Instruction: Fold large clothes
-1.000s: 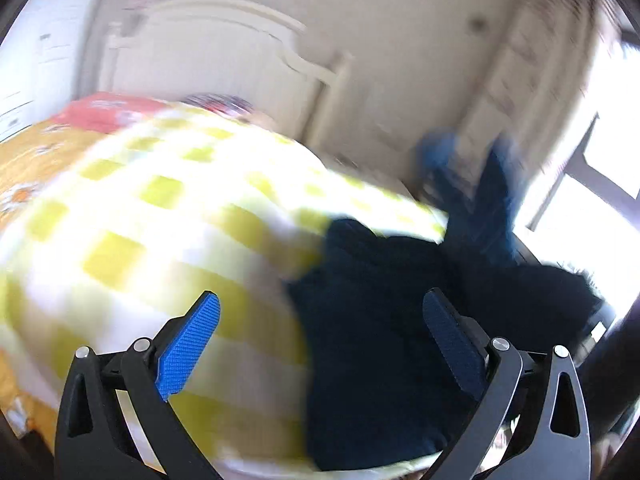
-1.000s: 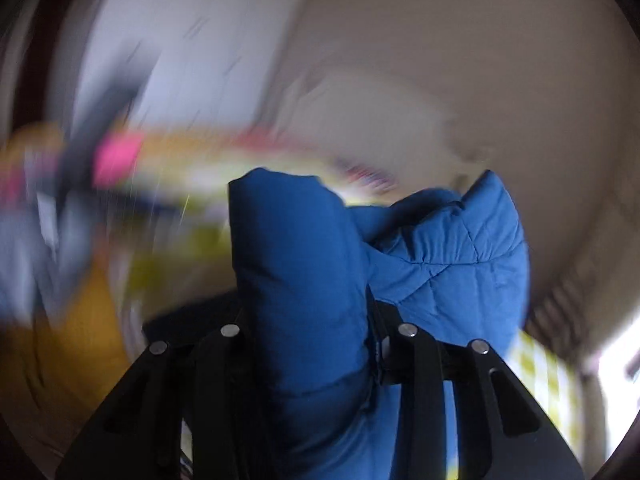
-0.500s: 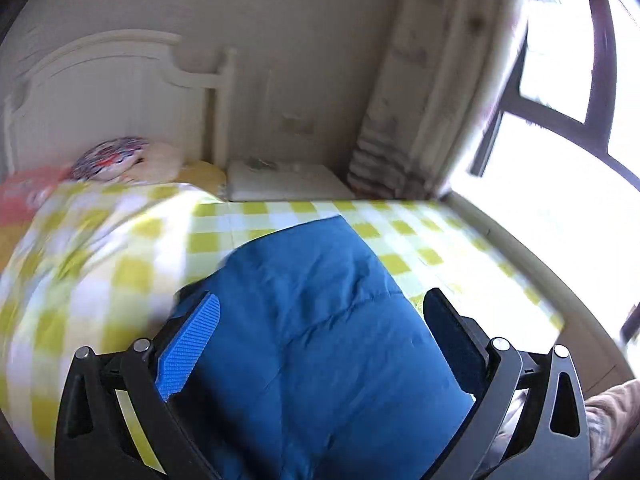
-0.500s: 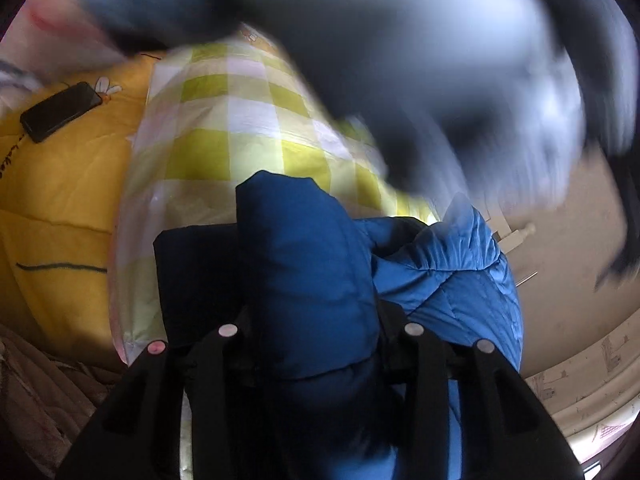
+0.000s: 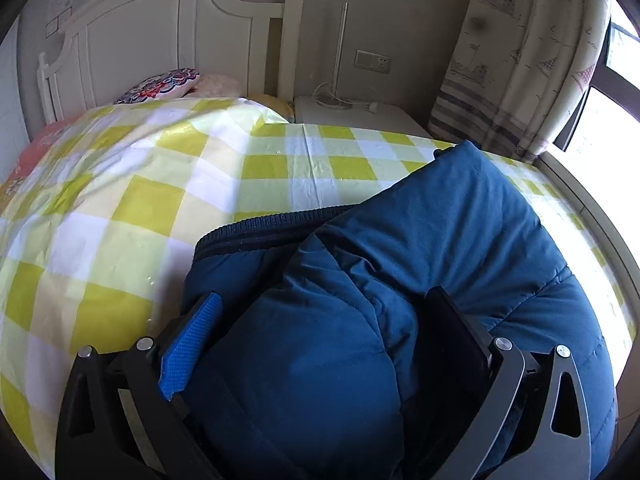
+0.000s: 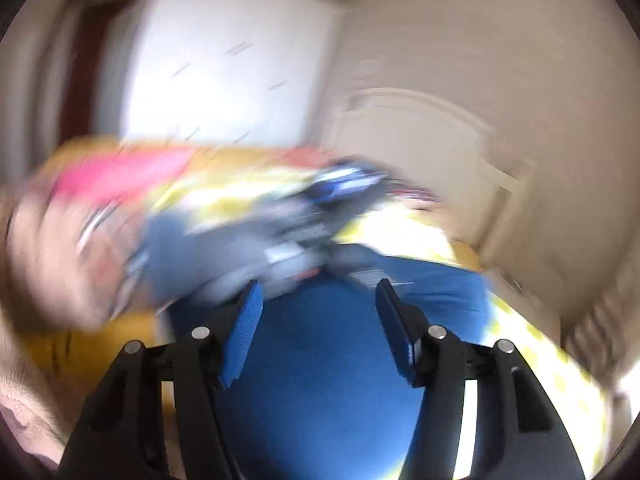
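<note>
Folding looks partway through, by my read: the blue padded jacket (image 5: 440, 240) lies bunched on the yellow-checked bedspread (image 5: 168, 208), one quilted panel doubled over toward the left gripper (image 5: 320, 320), its dark ribbed hem just ahead of the jaws, but the bundle is lumpy and not squared, so smoothing and at least one more fold seem left. Left gripper: jaws stand wide, a thick roll of jacket fills the gap between them; the blue pad (image 5: 192, 340) on its left side sits against the fabric edge, the other finger is sunk among the folds, and I cannot tell whether the pads actually press or just straddle. It points steeply down over the near side of the bed, headboard (image 5: 160, 40) and nightstand (image 5: 360, 116) well beyond. Right gripper (image 6: 318, 328): jaws have just been opening, now about half spread, both blue pads bare, nothing between them; jacket lies below and just ahead of the tips, apparently released. It points at a shallow downward angle across the bed; that view is heavily blurred. The smeared grey-and-blue mass ahead-left of it looks like the other gripper with a hand (image 6: 52, 260), not certain.
</note>
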The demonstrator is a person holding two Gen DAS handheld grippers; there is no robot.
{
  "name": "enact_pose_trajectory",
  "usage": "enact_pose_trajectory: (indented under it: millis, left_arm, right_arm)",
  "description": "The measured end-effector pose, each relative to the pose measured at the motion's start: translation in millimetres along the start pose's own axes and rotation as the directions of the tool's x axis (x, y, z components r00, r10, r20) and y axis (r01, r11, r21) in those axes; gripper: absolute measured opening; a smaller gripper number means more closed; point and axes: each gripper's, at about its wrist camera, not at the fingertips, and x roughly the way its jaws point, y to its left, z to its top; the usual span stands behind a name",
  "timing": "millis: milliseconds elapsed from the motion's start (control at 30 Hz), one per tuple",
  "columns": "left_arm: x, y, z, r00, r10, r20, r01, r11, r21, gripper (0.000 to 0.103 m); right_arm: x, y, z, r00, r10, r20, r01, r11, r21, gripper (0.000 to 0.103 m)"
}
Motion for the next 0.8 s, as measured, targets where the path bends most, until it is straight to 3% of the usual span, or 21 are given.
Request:
enact_pose_trajectory:
  millis: [67,133,233,367,400,433,467,533,633,667,733,800]
  left_arm:
    - [-0.3,-2.6,-0.9,1.000,0.010,0.003,-0.010,1.000,-0.001,0.099]
    - [-2.6,-1.8,-1.2,0.999,0.033,0.012,-0.033,0.999,0.000,0.099]
    - [-9.8,-1.1,-4.4,0.998,0.053,0.022,-0.053,0.999,-0.008,0.099]
    - [-8.8,4.6,-4.4,0.999,0.047,0.025,-0.046,0.999,-0.027,0.099]
    - [-9.1,5.1,-4.3,0.998,0.050,0.025,-0.049,0.998,-0.028,0.099]
    - [-9.8,7.2,-4.1,0.998,0.062,0.030,-0.061,0.997,-0.040,0.099]
    - [-9.7,9.7,-4.0,0.997,0.074,0.032,-0.072,0.996,-0.051,0.099]
    - [-5.8,17.7,-4.8,0.997,0.076,0.012,-0.074,0.994,-0.081,0.099]
    - [-4.8,21.6,-5.0,0.999,0.050,0.007,-0.049,0.994,-0.095,0.099]
    - [-4.9,21.4,-4.9,0.999,0.052,0.007,-0.051,0.994,-0.094,0.099]
    - [-5.2,22.3,-5.2,0.999,0.050,0.009,-0.049,0.994,-0.096,0.099]
    - [-5.9,24.3,-6.2,0.999,0.047,0.013,-0.045,0.993,-0.105,0.099]
  right_arm:
    - [4.5,-53.4,1.9,0.998,-0.065,-0.003,0.064,0.990,0.123,0.052]
    - [24.4,-107.2,1.9,0.991,-0.123,-0.049,0.131,0.964,0.233,0.036]
    - [56.3,-152.7,6.1,0.986,-0.138,-0.094,0.161,0.933,0.322,0.028]
    - [134.2,-165.2,5.0,0.975,-0.117,-0.186,0.167,0.945,0.282,0.026]
    - [167.0,-159.8,-4.0,0.959,-0.104,-0.265,0.170,0.955,0.242,0.026]
    - [198.2,-155.5,-15.8,0.928,-0.102,-0.360,0.179,0.966,0.187,0.026]
    - [224.0,-158.0,-29.9,0.911,-0.057,-0.407,0.150,0.968,0.200,0.028]
    - [231.3,-171.1,-29.2,0.914,-0.016,-0.405,0.141,0.949,0.283,0.027]
    - [232.8,-156.6,-16.1,0.880,-0.092,-0.467,0.168,0.978,0.123,0.029]
    - [229.1,-156.9,-9.8,0.879,-0.109,-0.464,0.179,0.978,0.110,0.029]
    - [207.0,-166.7,2.5,0.920,-0.137,-0.366,0.211,0.962,0.171,0.030]
    - [193.4,-170.0,10.2,0.939,-0.169,-0.298,0.246,0.938,0.243,0.032]
